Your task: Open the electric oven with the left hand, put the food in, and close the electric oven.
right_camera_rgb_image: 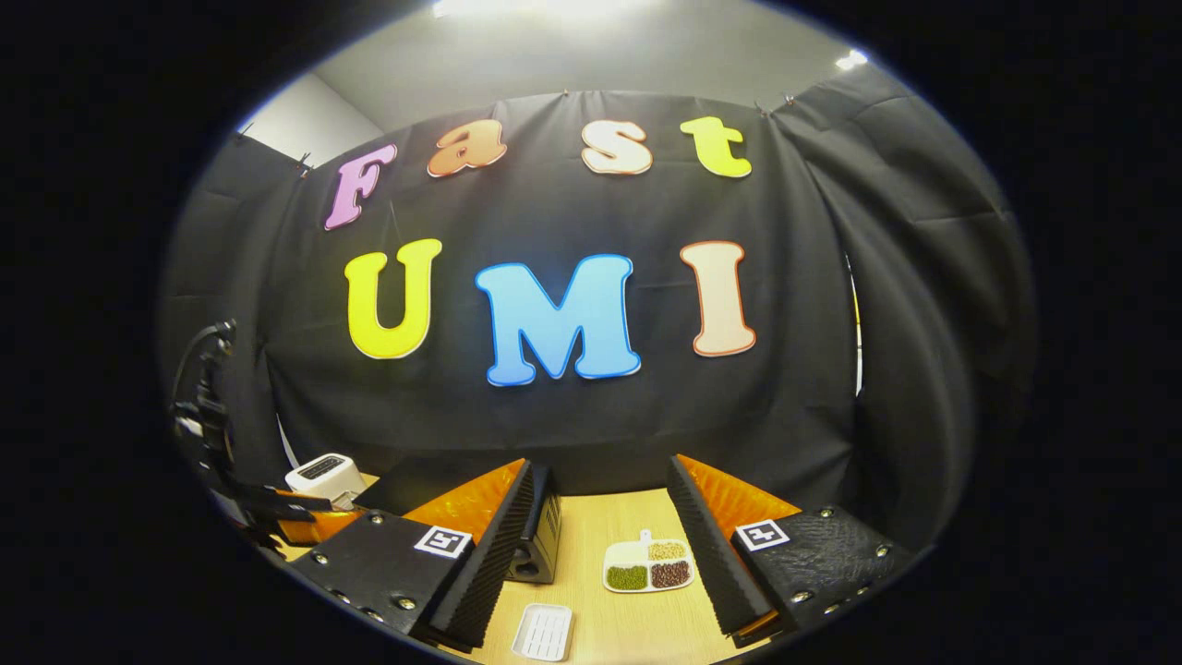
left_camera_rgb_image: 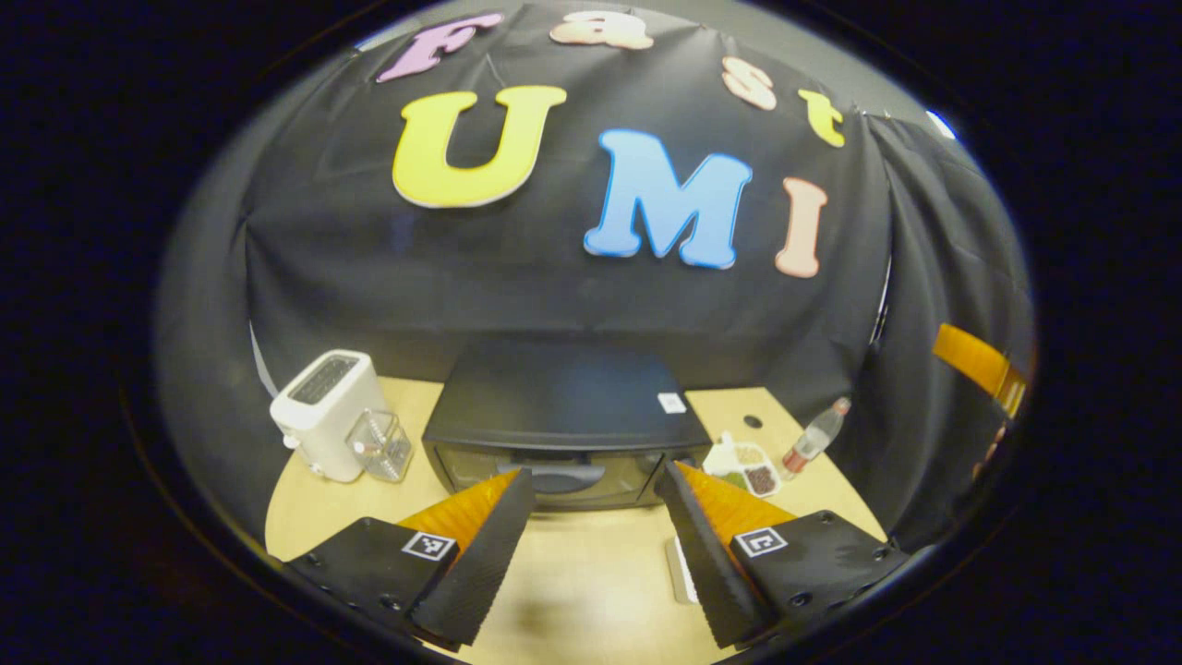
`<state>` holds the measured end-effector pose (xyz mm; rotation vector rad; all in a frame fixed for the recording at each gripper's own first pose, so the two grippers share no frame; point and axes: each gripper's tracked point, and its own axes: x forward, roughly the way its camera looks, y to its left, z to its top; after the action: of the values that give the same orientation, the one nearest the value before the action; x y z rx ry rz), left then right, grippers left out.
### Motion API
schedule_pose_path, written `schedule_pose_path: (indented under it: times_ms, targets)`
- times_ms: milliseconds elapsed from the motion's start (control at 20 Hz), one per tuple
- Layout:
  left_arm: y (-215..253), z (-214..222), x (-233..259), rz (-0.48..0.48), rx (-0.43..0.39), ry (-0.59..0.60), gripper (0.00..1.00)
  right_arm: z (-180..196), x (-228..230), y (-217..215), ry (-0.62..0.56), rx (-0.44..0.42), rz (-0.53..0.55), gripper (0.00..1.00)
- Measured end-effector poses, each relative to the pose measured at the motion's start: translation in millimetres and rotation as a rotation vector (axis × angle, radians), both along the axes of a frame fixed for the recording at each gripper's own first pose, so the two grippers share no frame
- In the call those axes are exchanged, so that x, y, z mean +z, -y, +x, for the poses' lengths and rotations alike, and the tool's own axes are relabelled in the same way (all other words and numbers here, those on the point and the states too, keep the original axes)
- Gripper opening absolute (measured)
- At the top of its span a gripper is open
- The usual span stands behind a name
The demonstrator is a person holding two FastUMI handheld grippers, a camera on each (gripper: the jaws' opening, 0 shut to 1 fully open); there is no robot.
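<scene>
In the left gripper view, the left gripper [left_camera_rgb_image: 591,517] hangs above the table [left_camera_rgb_image: 591,573] with its fingers spread wide and nothing between them, lined up on the electric oven [left_camera_rgb_image: 563,429]. The oven sits at the back of the table against the cloth, door closed, its handle [left_camera_rgb_image: 561,477] framed between the two fingertips but a little way beyond them. So this looks like the very first step, the reach for the door. The next move calls for going forward and down until the fingers straddle that handle, then closing on it. A white toaster [left_camera_rgb_image: 323,411] stands to the oven's left, a bottle [left_camera_rgb_image: 817,436] to its right.

Over to the right gripper view: the right gripper [right_camera_rgb_image: 600,545] is also wide open and holding nothing, hovering over the food tray [right_camera_rgb_image: 646,565], a white divided dish of green, brown and yellow portions just beside the oven's side. This view gives the dish clearly, plus a small white ridged tray [right_camera_rgb_image: 543,632] nearer the camera, and the left gripper at its far left edge.
</scene>
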<state>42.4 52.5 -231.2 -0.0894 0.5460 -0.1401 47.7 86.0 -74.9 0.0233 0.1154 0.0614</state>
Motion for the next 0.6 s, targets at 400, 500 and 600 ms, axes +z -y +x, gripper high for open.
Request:
schedule_pose_path:
  times_ms: [400, 500, 600]
  targets:
    - [-6, -41, 188, 0.025, 0.028, 0.417, 0.91, -32, 84, -16, 0.144, -0.019, -0.002, 0.88]
    - [-8, -55, 214, 0.029, 0.03, 0.464, 0.95, -44, 96, -24, 0.163, -0.012, -0.016, 0.89]
    - [-12, -63, 240, 0.023, 0.037, 0.518, 0.93, -54, 106, -33, 0.172, 0.004, -0.013, 0.89]
